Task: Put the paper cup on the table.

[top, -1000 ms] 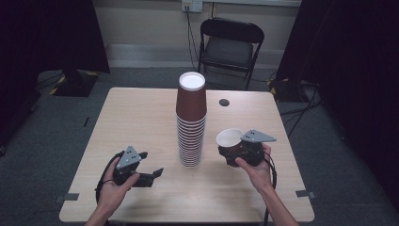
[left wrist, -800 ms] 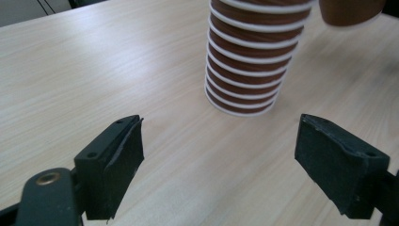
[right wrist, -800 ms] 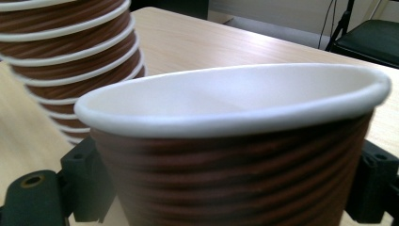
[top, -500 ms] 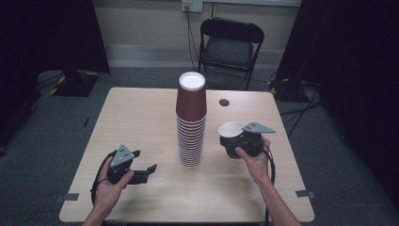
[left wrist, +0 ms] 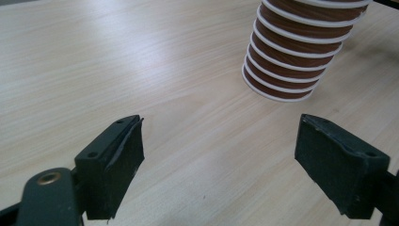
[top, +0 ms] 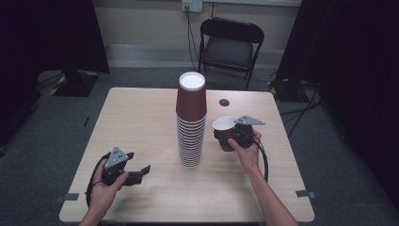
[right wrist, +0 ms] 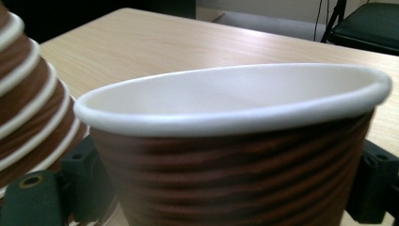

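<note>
Right of centre, the right gripper (top: 229,136) clamps a brown cup (right wrist: 235,155) beside the tall stack of cups (top: 191,122). Lower left, the left gripper (top: 141,172) hangs over the counter (top: 141,117), fingers (left wrist: 113,167) wide apart, empty.

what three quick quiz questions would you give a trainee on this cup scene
1. True or false: the left gripper holds a cup.
2. Which way up is the single cup in the right gripper? A) mouth up B) mouth down C) on its side
3. On which side of the cup stack on the table is the right gripper, seen from the high view?

Key: 1. False, its jaws stand open over bare table. 2. A. 3. Its right.
</note>
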